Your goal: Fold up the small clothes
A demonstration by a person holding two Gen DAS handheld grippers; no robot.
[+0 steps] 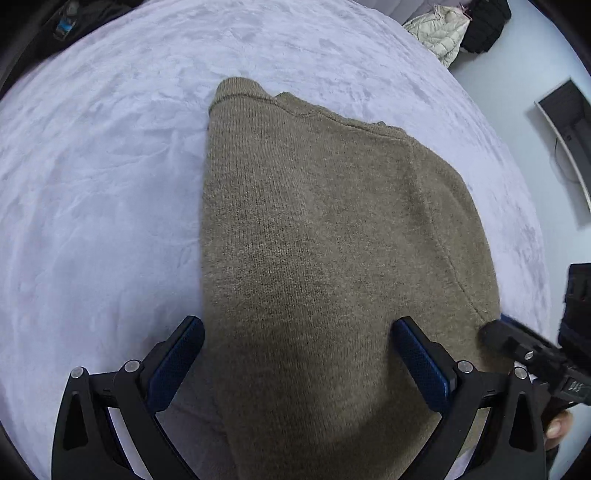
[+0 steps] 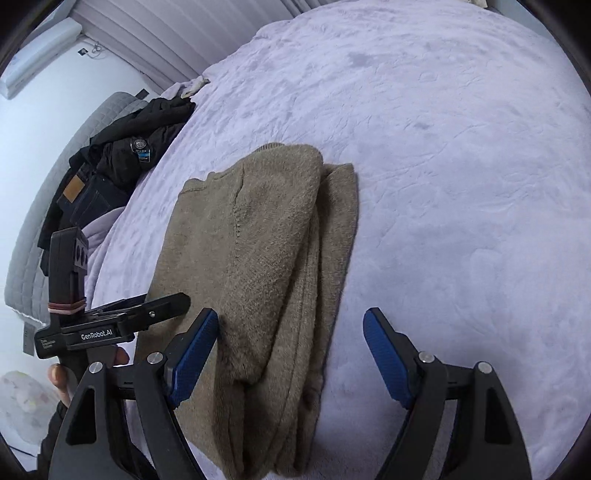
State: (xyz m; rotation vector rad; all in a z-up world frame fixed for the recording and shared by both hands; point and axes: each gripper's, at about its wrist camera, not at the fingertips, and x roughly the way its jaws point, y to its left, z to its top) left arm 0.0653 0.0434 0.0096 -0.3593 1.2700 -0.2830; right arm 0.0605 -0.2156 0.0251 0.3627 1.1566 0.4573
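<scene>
Nearest the left wrist camera, the left gripper is seen with its two blue-padded fingers spread wide apart; one pad stands off the sweater's left edge over the bedcover, the other over the knit, and nothing is clamped between them. In the right wrist view the right gripper is likewise held wide, its pads clear of the cloth on either side of the near end of the garment, with no grip taken.

The olive-brown knitted sweater is laid flat on the pale lilac plush bedcover, folded lengthwise into a long narrow bundle. Its long axis runs away from both cameras, the near end lying under the grippers and the ribbed end pointing to the far side of the bed. In the right wrist view, layered folds are stacked along its right edge, and a seam is seen down the top layer.

The other hand-held device is visible at the side of each view, with fingertips of a hand on its handle.

Farther off, dark clothes are heaped at the bed's edge, and a cream quilted jacket lies beyond the far corner.
</scene>
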